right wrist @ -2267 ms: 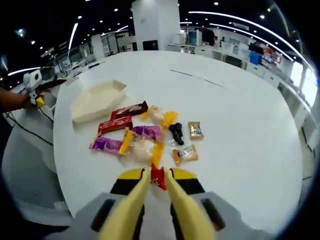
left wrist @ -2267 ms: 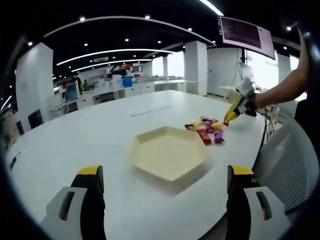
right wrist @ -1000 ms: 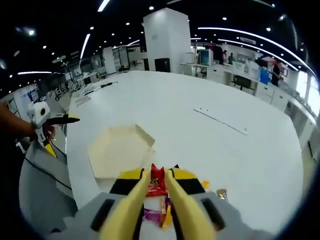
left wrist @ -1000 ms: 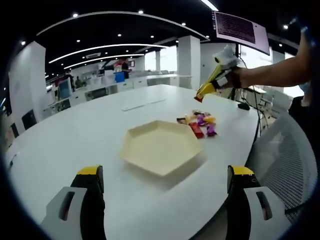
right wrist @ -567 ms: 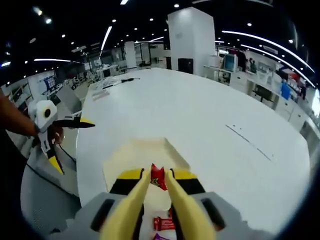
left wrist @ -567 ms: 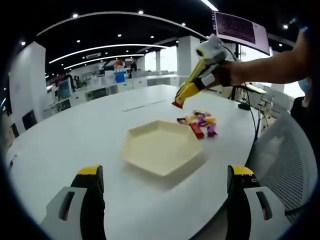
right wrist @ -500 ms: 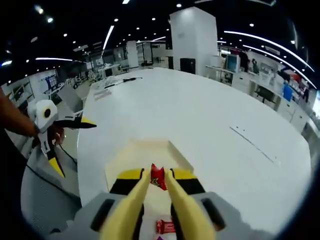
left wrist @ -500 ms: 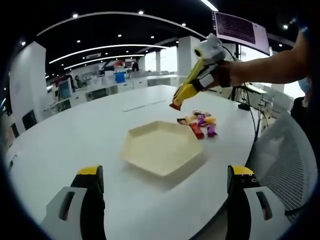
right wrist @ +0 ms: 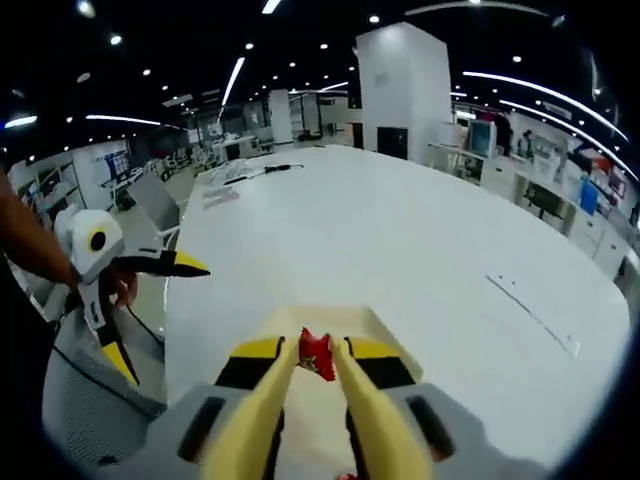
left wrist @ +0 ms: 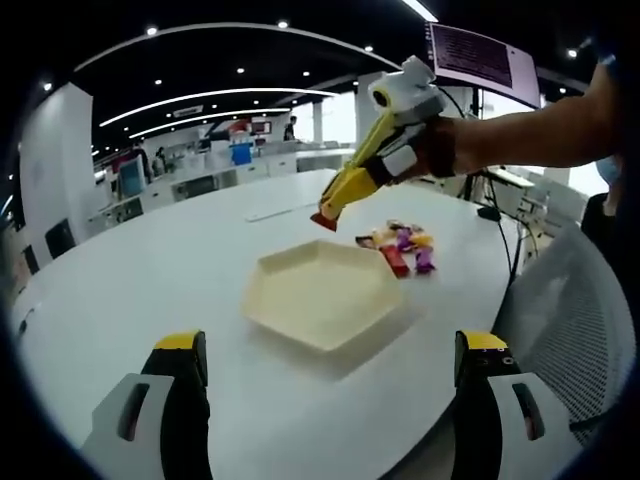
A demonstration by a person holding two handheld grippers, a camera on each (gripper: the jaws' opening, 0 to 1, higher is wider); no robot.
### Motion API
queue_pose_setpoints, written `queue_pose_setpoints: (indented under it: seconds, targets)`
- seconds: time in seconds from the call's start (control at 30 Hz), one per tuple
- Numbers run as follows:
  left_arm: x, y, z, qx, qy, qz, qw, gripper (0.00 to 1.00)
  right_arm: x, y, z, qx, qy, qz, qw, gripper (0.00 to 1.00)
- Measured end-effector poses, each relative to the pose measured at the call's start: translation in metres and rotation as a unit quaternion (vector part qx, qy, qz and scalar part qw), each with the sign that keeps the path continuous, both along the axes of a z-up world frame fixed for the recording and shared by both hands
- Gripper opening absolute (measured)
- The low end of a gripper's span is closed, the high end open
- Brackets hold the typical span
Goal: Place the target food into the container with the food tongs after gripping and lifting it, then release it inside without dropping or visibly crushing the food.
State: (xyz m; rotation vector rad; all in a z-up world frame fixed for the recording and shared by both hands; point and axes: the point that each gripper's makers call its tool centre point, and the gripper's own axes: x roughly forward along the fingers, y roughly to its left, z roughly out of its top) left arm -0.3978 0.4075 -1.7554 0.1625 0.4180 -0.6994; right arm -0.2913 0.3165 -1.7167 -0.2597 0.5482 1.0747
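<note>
A broad white round bench [left wrist: 150, 270] carries everything. Near its edge sits a cream hexagonal tray [left wrist: 325, 295], shallow and walled; in the right gripper view its far wall [right wrist: 335, 322] shows just beyond the yellow jaw tips. Beside the tray, toward the person's side, lies a small heap of wrapped snacks [left wrist: 400, 245] in red, purple and yellow, close to the tray but not touching it.

The right claw [left wrist: 330, 212], held in a hand [left wrist: 440, 145] coming in from the right of the left gripper view, hangs in the air above the tray's far rim, angled downward. Its two yellow jaws are pinched together on a small red-wrapped candy [right wrist: 317, 355], which sits between the tips in the right gripper view [right wrist: 317, 362], clear of the tray floor.

The left claw [left wrist: 330, 370] stands with its jaws spread wide apart and nothing between them, low over the bench, on the near side of the tray. In the right gripper view it shows at the left [right wrist: 125, 305], in the person's other hand, beyond the bench edge.
</note>
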Motion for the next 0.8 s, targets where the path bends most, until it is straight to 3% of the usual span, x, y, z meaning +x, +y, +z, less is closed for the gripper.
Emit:
queue_pose_setpoints:
  seconds: [0.33,0.8]
  targets:
    - [0.002,0.002,0.001,-0.003,0.0,0.006,1.0,0.99,0.001,-0.002,-0.005,-0.007,-0.007,0.005,0.9999,0.23]
    - [0.003,0.004,0.001,0.001,-0.002,0.01,0.9999,0.99,-0.005,-0.01,0.006,-0.002,-0.032,0.031,0.999,0.24]
